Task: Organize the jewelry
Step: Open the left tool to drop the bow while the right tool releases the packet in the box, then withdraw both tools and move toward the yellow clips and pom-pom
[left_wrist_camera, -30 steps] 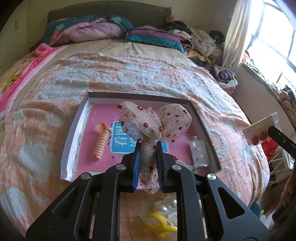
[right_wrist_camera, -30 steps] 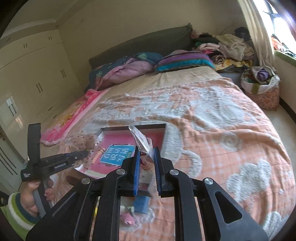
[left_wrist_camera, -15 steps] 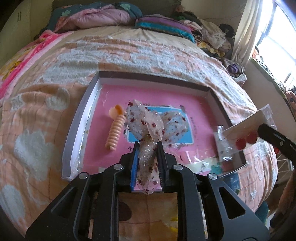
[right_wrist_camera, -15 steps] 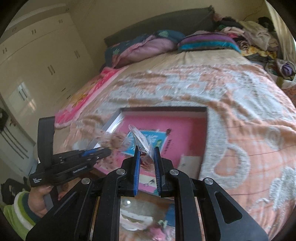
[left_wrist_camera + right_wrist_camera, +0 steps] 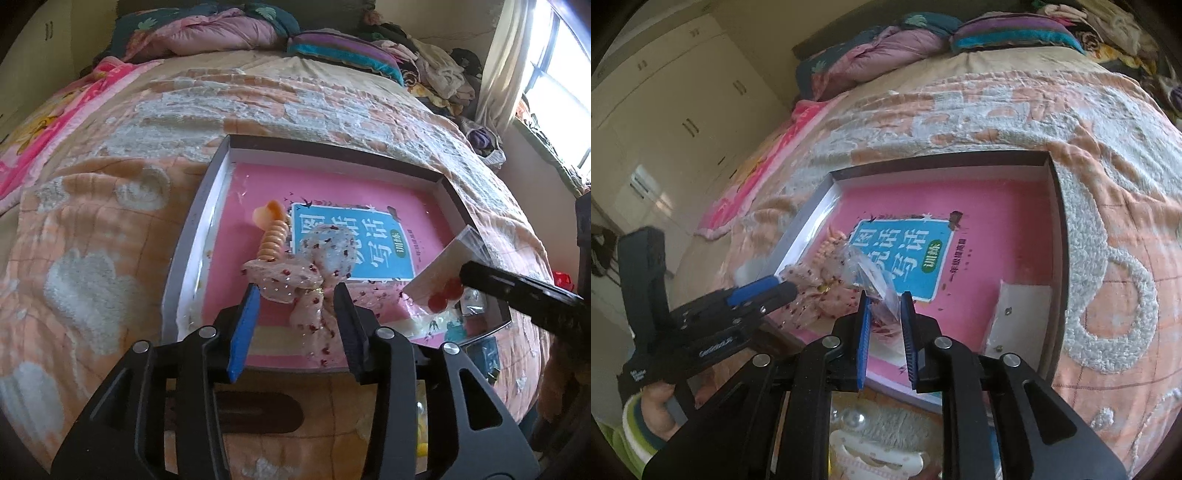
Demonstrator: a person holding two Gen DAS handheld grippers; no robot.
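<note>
A shallow grey box [image 5: 192,236] with a pink book inside lies on the bed. A sheer bow with red dots [image 5: 310,273] rests on the book; its tail hangs between my left gripper's [image 5: 297,295] open jaws. An orange spiral hair tie [image 5: 273,240] lies beside the bow. My right gripper [image 5: 885,301] is shut on a clear packet with red earrings [image 5: 443,280], held over the box's near right corner. The bow also shows in the right wrist view [image 5: 820,284], with the box [image 5: 1058,206] behind it.
A clear packet [image 5: 1015,321] lies in the box's right side. Small items, yellow and white, lie on the blanket in front of the box [image 5: 864,450]. Pillows [image 5: 229,33] and clothes [image 5: 436,74] are piled at the bed's head. A window [image 5: 554,85] is at right.
My left gripper lowered the bow onto the book and opened its jaws. My right gripper moved the earring packet in over the box's near right corner.
</note>
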